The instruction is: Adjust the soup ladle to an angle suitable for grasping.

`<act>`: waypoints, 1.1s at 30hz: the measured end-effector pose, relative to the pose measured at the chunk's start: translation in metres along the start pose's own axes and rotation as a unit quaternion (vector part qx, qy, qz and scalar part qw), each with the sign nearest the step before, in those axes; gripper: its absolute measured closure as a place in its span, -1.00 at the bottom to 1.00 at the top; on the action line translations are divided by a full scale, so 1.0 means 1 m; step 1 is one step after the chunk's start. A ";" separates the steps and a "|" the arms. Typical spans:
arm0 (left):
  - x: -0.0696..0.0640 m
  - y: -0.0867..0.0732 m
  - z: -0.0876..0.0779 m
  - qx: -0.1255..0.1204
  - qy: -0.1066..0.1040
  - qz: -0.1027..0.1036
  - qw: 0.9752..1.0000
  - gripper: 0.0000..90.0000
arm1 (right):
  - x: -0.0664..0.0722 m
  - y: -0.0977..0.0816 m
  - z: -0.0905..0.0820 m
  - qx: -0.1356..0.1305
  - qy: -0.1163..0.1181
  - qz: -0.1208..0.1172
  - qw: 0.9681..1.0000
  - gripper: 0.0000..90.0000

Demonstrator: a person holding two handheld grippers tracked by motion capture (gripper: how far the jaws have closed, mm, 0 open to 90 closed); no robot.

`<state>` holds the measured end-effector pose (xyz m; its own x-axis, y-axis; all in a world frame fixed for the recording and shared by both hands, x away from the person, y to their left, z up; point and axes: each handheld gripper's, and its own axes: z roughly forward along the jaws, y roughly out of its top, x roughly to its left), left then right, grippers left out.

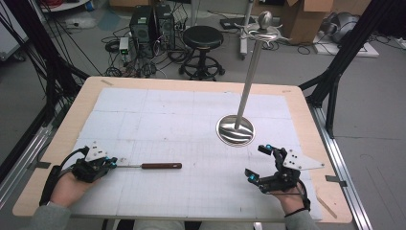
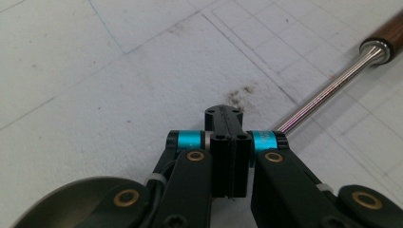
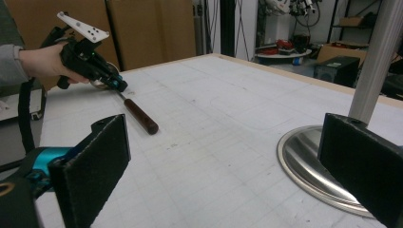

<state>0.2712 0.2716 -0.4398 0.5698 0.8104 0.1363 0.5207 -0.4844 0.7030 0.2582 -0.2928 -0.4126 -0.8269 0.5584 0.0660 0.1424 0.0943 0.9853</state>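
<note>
**Tool lies parallel to the tabletop's near edge**

The slim metal-shafted tool with a dark wooden handle (image 1: 152, 166) lies flat, handle pointing toward the right edge. The left gripper (image 1: 114, 163) is clenched on its shaft end near the near-left corner. The right gripper (image 1: 257, 163), released, hovers near the near-right corner, just beside the round steel stand base (image 1: 235, 130) with its upright pole (image 1: 250, 76).

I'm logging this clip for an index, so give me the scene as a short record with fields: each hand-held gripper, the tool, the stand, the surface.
left hand-held gripper: jaws shut on the metal shaft of the tool, low at the table's left
right hand-held gripper: jaws open, holding nothing, near the stand's base
tool: thin metal shaft with a brown wooden handle, lying flat
stand: round shiny base, tall upright pole, hooks at the top
table: white gridded mat on a wooden top
</note>
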 end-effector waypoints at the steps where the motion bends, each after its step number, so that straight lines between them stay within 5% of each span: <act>1: -0.003 -0.002 -0.002 0.002 0.004 0.002 1.000 0.99 | 0.000 0.000 0.000 0.000 0.000 0.000 1.000 -0.94; 15: -0.016 -0.006 -0.013 0.007 0.019 -0.013 1.000 0.99 | 0.001 0.000 0.000 0.002 0.000 0.002 1.000 -0.94; 18: -0.020 0.000 -0.019 -0.025 0.022 -0.006 0.999 0.99 | 0.001 0.000 0.000 0.002 0.000 0.002 1.000 -0.94; 22: -0.036 0.007 -0.028 -0.065 -0.017 0.000 0.998 0.99 | 0.001 0.000 0.000 0.003 0.000 0.004 1.000 -0.94; 25: -0.058 0.009 -0.026 -0.067 -0.057 0.032 0.996 0.99 | 0.001 0.000 0.000 0.003 0.002 0.002 1.000 -0.94; 29: -0.065 0.010 -0.020 -0.059 -0.069 0.048 0.995 0.99 | 0.001 -0.001 0.001 0.004 0.002 0.000 1.000 -0.94; 33: -0.062 0.010 -0.014 -0.050 -0.068 0.041 0.996 0.99 | 0.001 -0.001 0.001 0.007 0.003 0.003 1.000 -0.94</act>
<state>0.2321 0.2207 -0.4318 0.6922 0.7141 0.1042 0.4070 -0.5056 0.7607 0.2577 -0.2915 -0.4134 -0.8296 0.5536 0.0724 0.1541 0.1023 0.9827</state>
